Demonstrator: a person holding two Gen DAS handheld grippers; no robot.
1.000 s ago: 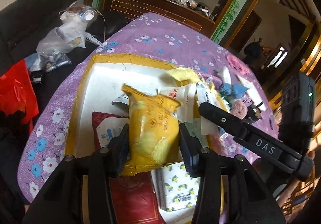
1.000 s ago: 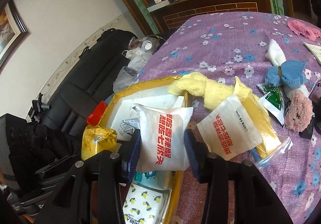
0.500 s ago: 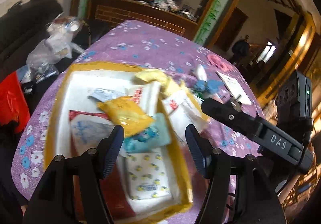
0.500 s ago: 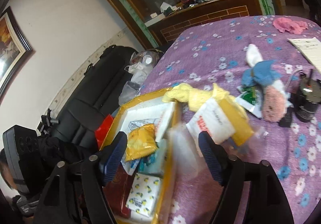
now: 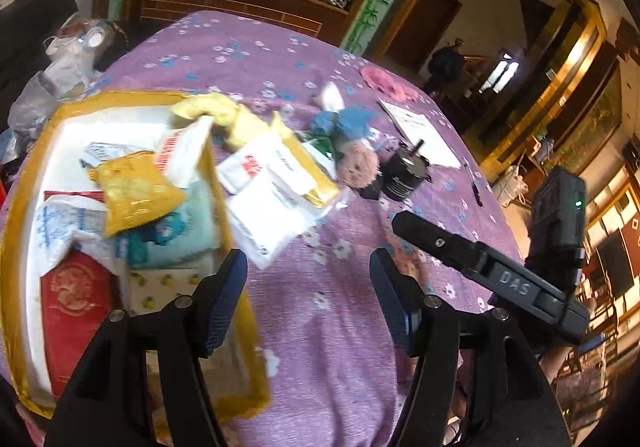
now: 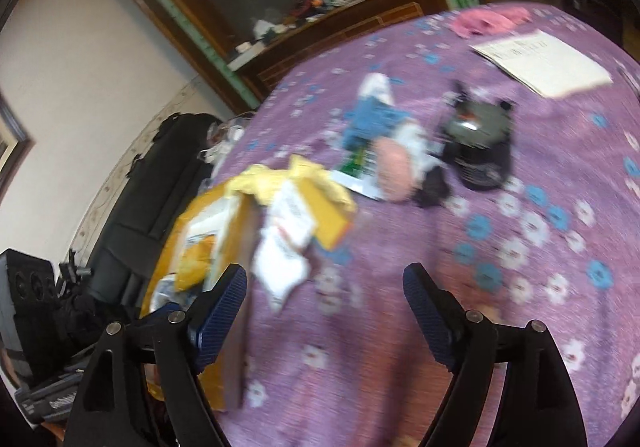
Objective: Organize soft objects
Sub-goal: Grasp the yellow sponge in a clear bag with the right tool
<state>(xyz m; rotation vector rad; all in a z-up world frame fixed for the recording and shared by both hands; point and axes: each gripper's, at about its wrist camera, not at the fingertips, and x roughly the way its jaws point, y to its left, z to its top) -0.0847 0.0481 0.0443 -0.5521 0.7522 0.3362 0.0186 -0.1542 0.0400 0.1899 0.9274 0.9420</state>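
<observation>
Left wrist view: both hand-held grippers gape empty, the left (image 5: pixel 308 301) just right of the box (image 5: pixel 16 247), the right (image 6: pixel 324 313) having just widened, white packets (image 5: pixel 272 203) ahead.

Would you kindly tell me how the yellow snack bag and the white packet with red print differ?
The yellow snack bag lies inside the yellow-rimmed box, atop other packs; the white packet lies outside on the purple cloth. One is puffy yellow, the other flat white. Neither is held.

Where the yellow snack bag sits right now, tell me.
In the left wrist view the yellow snack bag lies inside the yellow-rimmed box at left, on top of a teal packet and beside a white red-lettered pouch.
</observation>
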